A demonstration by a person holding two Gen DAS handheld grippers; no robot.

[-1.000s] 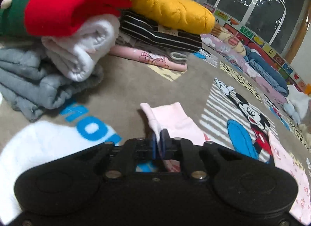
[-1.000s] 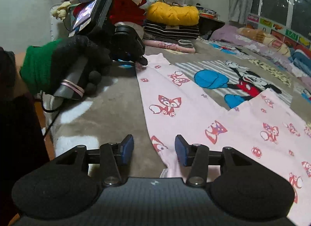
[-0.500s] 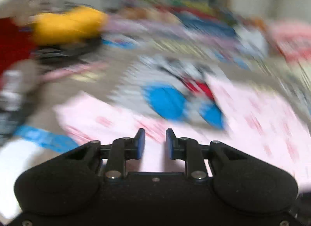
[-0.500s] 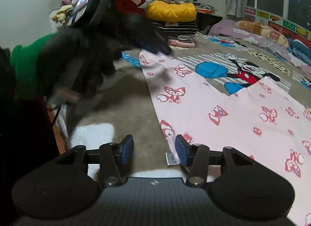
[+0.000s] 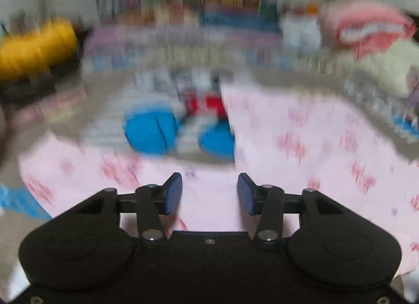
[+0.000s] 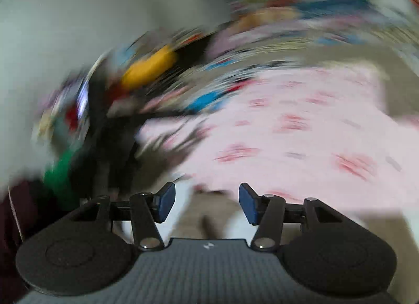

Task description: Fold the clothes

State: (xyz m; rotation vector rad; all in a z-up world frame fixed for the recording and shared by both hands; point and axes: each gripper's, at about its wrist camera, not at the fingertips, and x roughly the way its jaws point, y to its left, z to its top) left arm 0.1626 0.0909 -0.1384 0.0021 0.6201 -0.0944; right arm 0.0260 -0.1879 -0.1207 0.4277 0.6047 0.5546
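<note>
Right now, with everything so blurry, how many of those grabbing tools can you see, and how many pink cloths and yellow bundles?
Tools: 2, left tool and right tool, both open.
Pink cloth: 1, spread flat.
Yellow bundle: 1.
Total: 4. Other things are too blurred to count.

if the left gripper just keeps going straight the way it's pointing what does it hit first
Most likely the pink printed garment spread flat right ahead of the open left gripper. Beyond it lies the cartoon-print blanket. The frame is motion-blurred, so depth is uncertain.
</note>
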